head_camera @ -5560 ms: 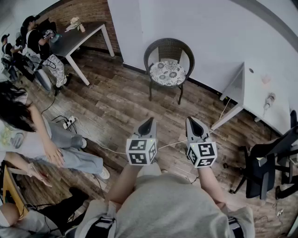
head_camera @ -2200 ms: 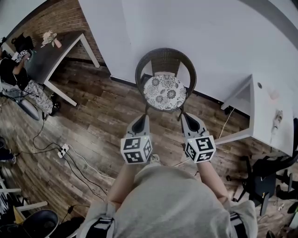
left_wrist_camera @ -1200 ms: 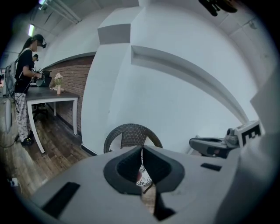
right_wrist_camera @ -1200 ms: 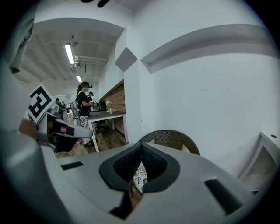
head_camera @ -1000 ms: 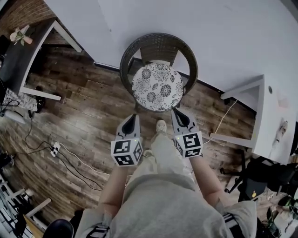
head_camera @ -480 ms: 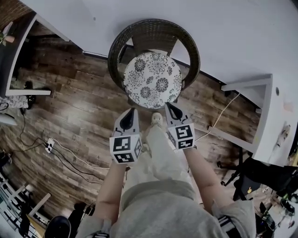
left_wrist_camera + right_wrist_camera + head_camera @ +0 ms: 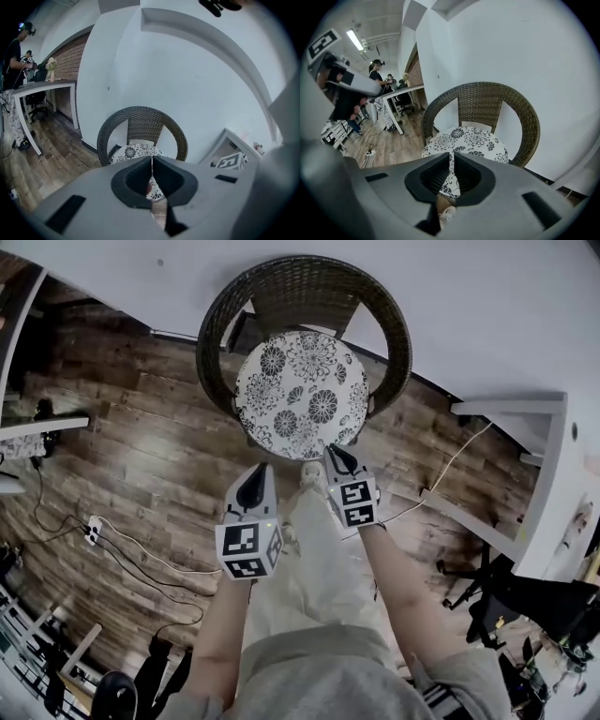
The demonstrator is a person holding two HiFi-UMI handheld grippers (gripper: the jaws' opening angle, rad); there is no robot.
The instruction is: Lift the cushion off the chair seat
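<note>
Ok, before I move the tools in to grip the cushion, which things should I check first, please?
1. Cushion flat on the chair seat, nothing on it: ok.
2. Left tool open for the edge: not ok, jaws together.
3. Right tool open enough: not ok, jaws have just been opening, only a slit, nothing between.
4. Both tools at the cushion's near edge: not ok, both short of it.
5. Cushion free of ties: cannot tell.
</note>
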